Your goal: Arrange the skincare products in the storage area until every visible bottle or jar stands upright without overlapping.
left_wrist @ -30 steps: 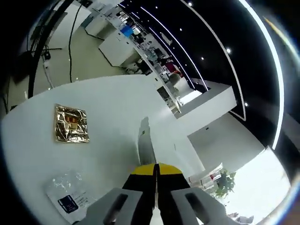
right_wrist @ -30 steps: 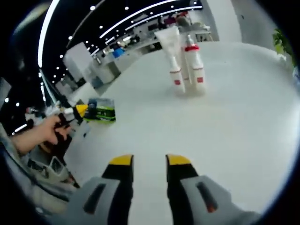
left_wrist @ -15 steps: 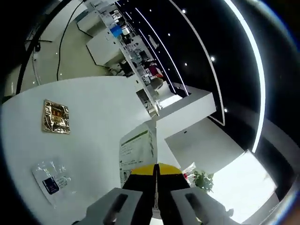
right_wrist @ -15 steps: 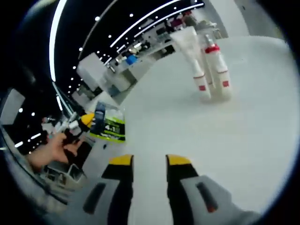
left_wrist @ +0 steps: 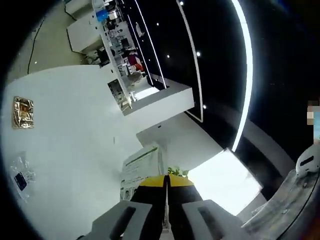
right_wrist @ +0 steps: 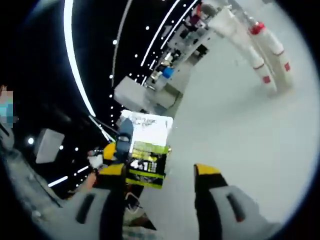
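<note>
Your left gripper (left_wrist: 166,181) has its jaws pinched shut on the green-and-white carton (left_wrist: 142,167), which sits right at the yellow tips and leans toward eleven o'clock, held up off the white table (left_wrist: 75,135). Your right gripper (right_wrist: 161,172) has its jaws spread wide with nothing between them, and the same carton shows at its ten o'clock, close to the left jaw. Careful here: that pinch looks to be on an edge, so a quick swing could twist the carton loose, or the right jaw could clip it. Farther out at one o'clock in the right gripper view, the white tube (right_wrist: 239,36) and red-capped bottle (right_wrist: 272,47) stand upright, touching or nearly so; crowd them with the carton and they could topple.
</note>
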`<state>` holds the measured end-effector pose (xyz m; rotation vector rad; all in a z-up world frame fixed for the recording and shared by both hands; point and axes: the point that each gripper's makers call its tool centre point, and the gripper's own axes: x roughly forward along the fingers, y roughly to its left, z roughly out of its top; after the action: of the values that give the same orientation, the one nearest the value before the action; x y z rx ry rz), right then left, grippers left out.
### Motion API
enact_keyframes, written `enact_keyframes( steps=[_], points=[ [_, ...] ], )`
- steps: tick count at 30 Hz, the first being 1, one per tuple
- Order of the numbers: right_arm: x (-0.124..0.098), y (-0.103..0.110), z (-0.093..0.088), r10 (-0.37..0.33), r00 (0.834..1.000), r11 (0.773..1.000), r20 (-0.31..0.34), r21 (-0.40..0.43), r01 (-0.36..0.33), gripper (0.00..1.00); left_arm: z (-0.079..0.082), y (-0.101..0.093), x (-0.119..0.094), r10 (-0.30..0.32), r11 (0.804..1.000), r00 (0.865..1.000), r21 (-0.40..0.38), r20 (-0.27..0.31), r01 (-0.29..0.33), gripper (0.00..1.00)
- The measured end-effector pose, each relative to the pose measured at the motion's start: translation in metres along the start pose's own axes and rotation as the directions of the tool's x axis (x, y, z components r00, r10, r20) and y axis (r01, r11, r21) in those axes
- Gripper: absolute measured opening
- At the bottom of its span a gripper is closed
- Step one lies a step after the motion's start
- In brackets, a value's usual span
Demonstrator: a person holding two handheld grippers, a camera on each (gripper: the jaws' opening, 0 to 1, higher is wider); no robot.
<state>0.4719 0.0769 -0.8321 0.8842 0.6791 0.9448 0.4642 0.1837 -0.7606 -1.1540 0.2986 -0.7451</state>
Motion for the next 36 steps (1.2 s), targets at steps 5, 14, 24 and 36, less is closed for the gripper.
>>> enact_keyframes(
  steps=[5, 14, 24, 36],
  points=[
    [0.013, 0.016, -0.009, 0.061, 0.998, 0.995, 0.017, 0.078, -0.062, 0.74, 0.002, -0.039, -0.004, -0.149, 0.989, 0.988, -0.002, -0.05, 0.149, 0.0],
    [0.018, 0.063, -0.022, 0.245, 0.968, 0.958, 0.05, 0.143, -0.25, 0.78, -0.023, -0.076, -0.002, -0.314, 0.946, 0.938, -0.134, -0.148, 0.296, 0.0],
    [-0.007, 0.088, -0.026, 0.345, 0.936, 0.925, 0.067, 0.147, -0.351, 0.2, -0.026, -0.066, -0.005, -0.324, 0.916, 0.943, -0.276, -0.079, 0.292, 0.0],
    [-0.052, 0.094, -0.016, 0.372, 0.923, 0.91, 0.098, 0.16, -0.384, 0.0, -0.052, -0.046, 0.004, -0.217, 0.949, 0.963, -0.267, -0.16, 0.17, 0.0]
  ],
)
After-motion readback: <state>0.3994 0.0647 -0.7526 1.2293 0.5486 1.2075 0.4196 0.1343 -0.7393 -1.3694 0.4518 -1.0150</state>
